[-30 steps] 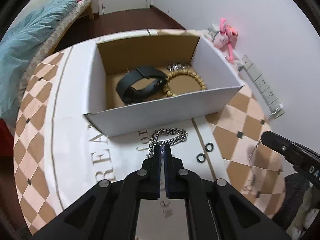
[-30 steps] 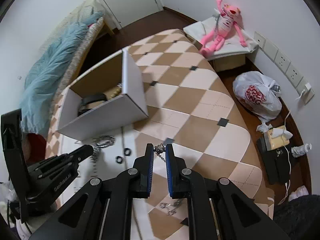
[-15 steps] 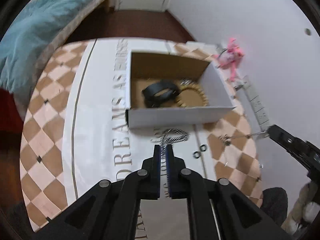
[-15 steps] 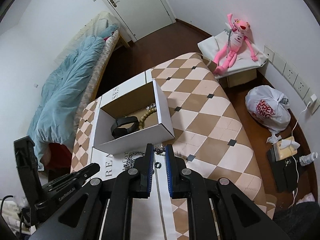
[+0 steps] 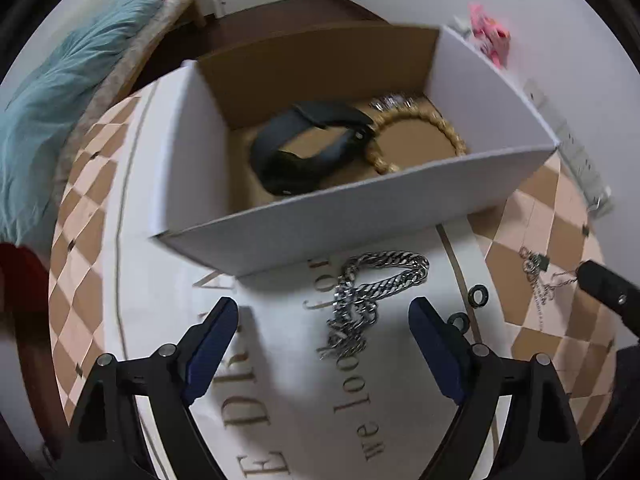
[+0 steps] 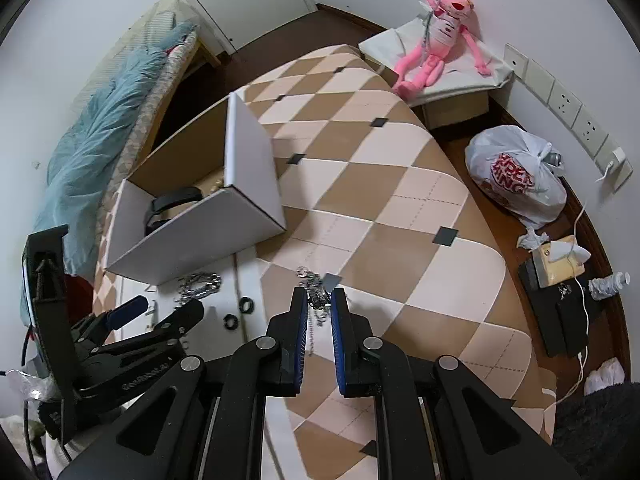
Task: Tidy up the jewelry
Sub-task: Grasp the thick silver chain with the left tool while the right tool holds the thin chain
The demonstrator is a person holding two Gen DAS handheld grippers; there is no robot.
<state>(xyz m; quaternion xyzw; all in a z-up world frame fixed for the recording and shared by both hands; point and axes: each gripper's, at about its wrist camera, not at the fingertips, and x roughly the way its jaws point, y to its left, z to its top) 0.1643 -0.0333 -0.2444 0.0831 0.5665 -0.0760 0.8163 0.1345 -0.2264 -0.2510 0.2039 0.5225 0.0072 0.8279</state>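
Observation:
A white cardboard box (image 5: 360, 216) (image 6: 192, 236) holds a black watch band (image 5: 304, 148), a gold bead bracelet (image 5: 416, 136) and a silver piece at the back. A thick silver chain (image 5: 368, 296) (image 6: 198, 286) lies on the cloth in front of the box. My left gripper (image 5: 324, 316) is open, its jaws on either side of this chain. Two black rings (image 5: 476, 294) (image 6: 240, 312) lie to its right. My right gripper (image 6: 318, 300) is nearly shut around a thin silver necklace (image 6: 312, 284) (image 5: 536, 268) that rests on the cloth.
The table has a checkered cloth (image 6: 380, 184) with a white lettered band. A bed with a blue blanket (image 6: 92, 132) is at the left. A pink plush toy (image 6: 436, 40), a plastic bag (image 6: 516, 176) and wall sockets are at the right.
My left gripper has opened wide and come down close over the thick chain. My right gripper has dropped back toward the cloth with the thin necklace.

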